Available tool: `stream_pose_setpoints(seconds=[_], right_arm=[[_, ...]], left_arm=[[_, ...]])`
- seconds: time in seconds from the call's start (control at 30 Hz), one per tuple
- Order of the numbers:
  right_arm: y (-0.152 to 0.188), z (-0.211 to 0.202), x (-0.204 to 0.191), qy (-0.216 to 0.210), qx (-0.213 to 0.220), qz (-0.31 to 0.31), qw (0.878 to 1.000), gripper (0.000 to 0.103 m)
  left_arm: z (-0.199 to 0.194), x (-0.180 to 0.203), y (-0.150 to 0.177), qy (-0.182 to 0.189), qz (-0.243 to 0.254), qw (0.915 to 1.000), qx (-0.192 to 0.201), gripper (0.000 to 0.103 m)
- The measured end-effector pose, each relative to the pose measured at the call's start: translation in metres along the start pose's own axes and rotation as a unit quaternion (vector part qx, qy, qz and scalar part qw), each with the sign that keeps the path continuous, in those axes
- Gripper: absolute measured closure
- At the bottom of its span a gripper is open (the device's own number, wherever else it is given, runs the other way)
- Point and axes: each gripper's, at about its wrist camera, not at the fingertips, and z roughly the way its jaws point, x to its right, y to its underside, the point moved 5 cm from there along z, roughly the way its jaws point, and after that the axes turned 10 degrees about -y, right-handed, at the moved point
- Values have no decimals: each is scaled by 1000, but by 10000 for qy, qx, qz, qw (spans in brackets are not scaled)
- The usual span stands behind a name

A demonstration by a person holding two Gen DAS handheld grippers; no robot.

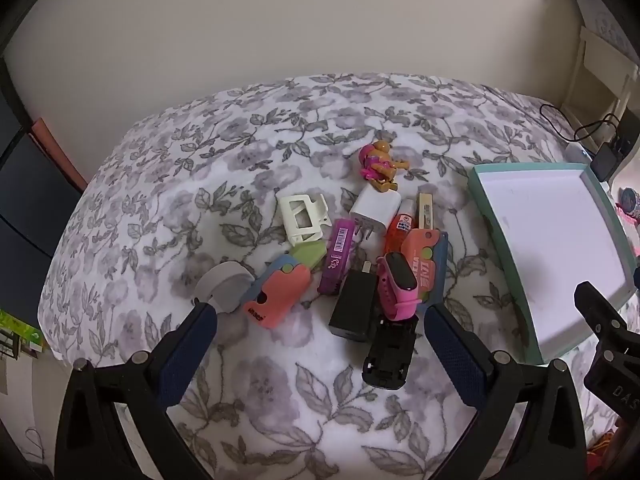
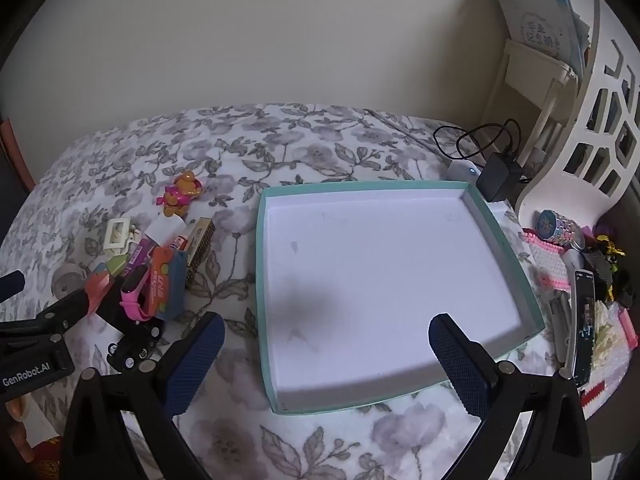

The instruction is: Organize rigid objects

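Hovering above a floral bedspread [image 1: 224, 152], the left gripper [image 1: 320, 316] has its jaws spread wide, nothing between the pads, over a pile of small items. The right gripper [image 2: 326, 334], jaws equally spread and empty, hangs over the near part of a teal-rimmed tray [image 2: 502, 236] with a white floor. Left of the tray lies the pile: a black charger [image 1: 354, 304], pink watch [image 1: 398, 284], purple bar [image 1: 338, 256], white charger [image 1: 374, 210], white frame [image 1: 300, 216] and, farthest back, an orange-pink toy [image 1: 380, 164]. Right of the tray lie a wristwatch [image 2: 560, 230] and a phone [image 2: 584, 326].
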Motion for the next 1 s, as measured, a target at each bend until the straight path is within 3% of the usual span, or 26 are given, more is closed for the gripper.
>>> stream_pose_setpoints(seconds=[1.0], right_arm=[[3, 7, 4, 76, -175, 89, 9998, 0]], left_arm=[[6, 2, 4, 15, 44, 9999, -122, 0]])
